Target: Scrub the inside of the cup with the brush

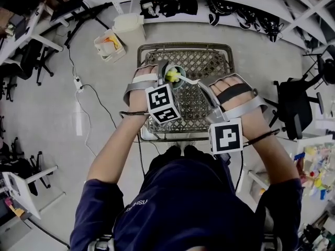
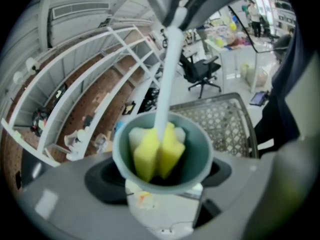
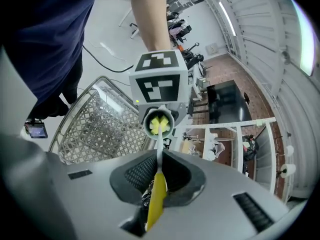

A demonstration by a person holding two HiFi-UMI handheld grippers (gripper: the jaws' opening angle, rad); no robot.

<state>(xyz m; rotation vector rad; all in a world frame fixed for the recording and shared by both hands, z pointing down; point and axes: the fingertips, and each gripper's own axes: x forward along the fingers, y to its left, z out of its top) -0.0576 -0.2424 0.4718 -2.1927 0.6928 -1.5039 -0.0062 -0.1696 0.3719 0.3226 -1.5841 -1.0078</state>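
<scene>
My left gripper is shut on a teal cup, which it holds tilted over a wire basket. In the left gripper view the cup fills the middle, its mouth toward the camera, with the jaws on its sides. The brush's yellow and white sponge head sits inside the cup. The brush's white handle runs up to my right gripper, which is shut on it. In the right gripper view the yellow handle end lies between the jaws and points at the cup.
A white bin with orange contents stands on the floor at the back left. A power strip with cables lies to the left. A black office chair is at the right. Shelving with dark gear runs along the back.
</scene>
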